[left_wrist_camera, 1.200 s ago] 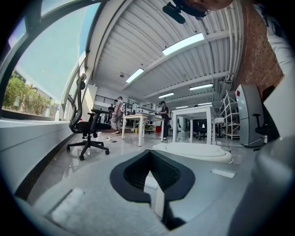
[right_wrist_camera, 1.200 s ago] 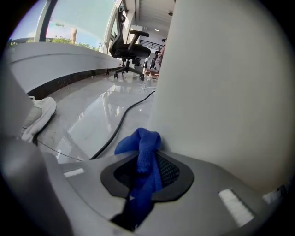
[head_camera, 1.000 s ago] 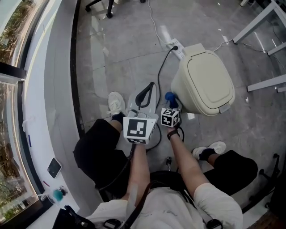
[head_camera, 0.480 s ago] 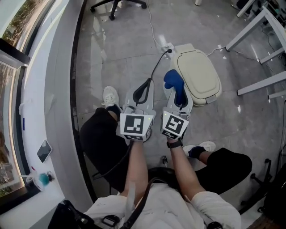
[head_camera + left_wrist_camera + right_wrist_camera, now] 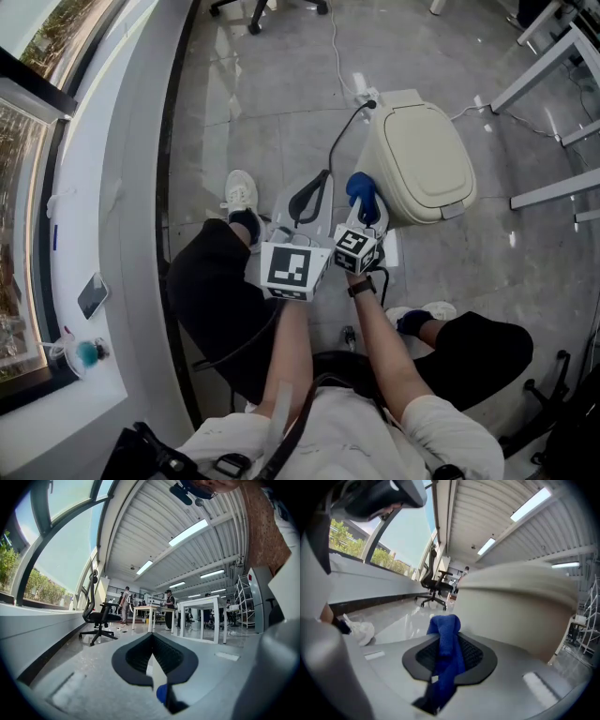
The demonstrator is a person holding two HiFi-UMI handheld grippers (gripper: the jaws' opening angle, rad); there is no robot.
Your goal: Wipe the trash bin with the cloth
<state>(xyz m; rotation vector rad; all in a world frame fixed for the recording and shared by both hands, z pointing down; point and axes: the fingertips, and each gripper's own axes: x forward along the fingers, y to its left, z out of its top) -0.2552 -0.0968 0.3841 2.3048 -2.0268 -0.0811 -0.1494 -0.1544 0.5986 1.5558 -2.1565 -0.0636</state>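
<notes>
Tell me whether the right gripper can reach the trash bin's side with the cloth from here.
Probably yes. The right gripper, shut on the blue cloth, sits right beside the trash bin wall, with nothing visible between them.

Blur, cover and cropped edges at the grippers

Past the fingertips of the right gripper (image 5: 442,639), the trash bin (image 5: 525,602) was smeared by blur and cut off by the right edge. The blue cloth (image 5: 446,656) covered the seam between the fingers. Behind the closed fingertips of the left gripper (image 5: 152,641), a blue patch (image 5: 161,693) was too small to identify, as were the people (image 5: 169,607) far beyond them.
</notes>
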